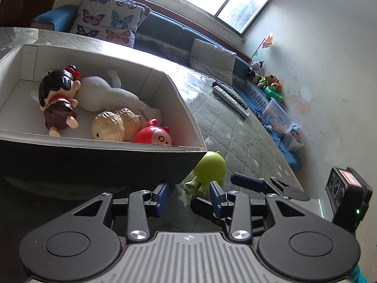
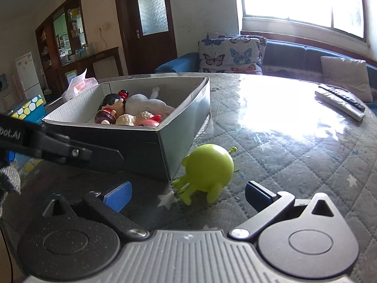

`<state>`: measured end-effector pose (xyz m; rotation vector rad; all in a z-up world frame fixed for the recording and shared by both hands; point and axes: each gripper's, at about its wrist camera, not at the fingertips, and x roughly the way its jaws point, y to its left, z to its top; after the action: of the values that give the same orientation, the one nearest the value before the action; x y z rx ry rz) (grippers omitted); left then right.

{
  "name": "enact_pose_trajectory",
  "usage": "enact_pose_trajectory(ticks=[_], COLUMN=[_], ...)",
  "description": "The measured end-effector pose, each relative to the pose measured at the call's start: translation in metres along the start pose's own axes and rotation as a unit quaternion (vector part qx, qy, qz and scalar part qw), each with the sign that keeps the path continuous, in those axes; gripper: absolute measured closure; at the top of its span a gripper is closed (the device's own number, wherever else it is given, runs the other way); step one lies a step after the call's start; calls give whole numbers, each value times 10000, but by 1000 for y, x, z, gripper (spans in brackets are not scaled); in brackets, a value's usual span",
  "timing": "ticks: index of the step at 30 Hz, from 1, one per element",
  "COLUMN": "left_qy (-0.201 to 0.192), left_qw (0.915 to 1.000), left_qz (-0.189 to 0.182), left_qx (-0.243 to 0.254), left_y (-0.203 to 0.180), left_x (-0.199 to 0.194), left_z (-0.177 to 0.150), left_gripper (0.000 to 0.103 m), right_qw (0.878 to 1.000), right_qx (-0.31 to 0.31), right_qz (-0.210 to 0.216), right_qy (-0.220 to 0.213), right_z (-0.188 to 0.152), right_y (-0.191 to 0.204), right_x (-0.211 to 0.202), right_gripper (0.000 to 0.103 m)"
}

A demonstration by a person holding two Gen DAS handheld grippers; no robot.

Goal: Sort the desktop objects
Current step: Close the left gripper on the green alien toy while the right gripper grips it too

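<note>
Right gripper (image 2: 188,194) of mine is spread wide and holds nothing, its two blue pads low over the table on either side of the green alien toy (image 2: 208,171), which lies tipped over on the quilted table cover (image 2: 294,165) just beside the near corner of the cardboard box (image 2: 141,141). Neither pad touches it as far as I can see. My left gripper (image 1: 188,197) is also released and empty, jaws parted less widely, pointing at the same toy (image 1: 209,171) from a little further back and to the side.

By my reading the sorting is mostly done: the box already holds the dark-haired doll (image 1: 59,101), a white plush (image 1: 106,94), a cream ridged toy (image 1: 113,125) and a red figure (image 1: 153,135). The green one is the only toy I see outside. Two remote controls (image 1: 231,97) lie well apart toward the far edge; whether they belong to the job I cannot say.

For room, the box wall stands close on the toy's left, so closing there is tight, while the right and far sides are bare. Lifting over the rim needs height, and my left tool sits near enough to crowd the path
</note>
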<state>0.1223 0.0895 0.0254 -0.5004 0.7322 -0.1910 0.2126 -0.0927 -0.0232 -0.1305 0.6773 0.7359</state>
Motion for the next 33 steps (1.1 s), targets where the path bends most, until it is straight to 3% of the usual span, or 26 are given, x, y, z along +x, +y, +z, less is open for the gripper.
enact_pose_trajectory(ticks=[22, 25, 33], left_qy=[176, 183, 210], left_qw=[9996, 9995, 9995], left_qz=[193, 225, 200], left_qx=[-133, -160, -149], left_y=[4, 6, 5], left_x=[20, 21, 18], left_z=[2, 2, -2], left_gripper=[63, 63, 63], right_qw=[9941, 9912, 9888], right_qx=[-824, -882, -985], right_qz=[561, 880, 1054], right_qy=[425, 449, 388], right_z=[18, 18, 4], right_y=[-17, -16, 0], right_x=[35, 34, 20], right_gripper=[0, 0, 0])
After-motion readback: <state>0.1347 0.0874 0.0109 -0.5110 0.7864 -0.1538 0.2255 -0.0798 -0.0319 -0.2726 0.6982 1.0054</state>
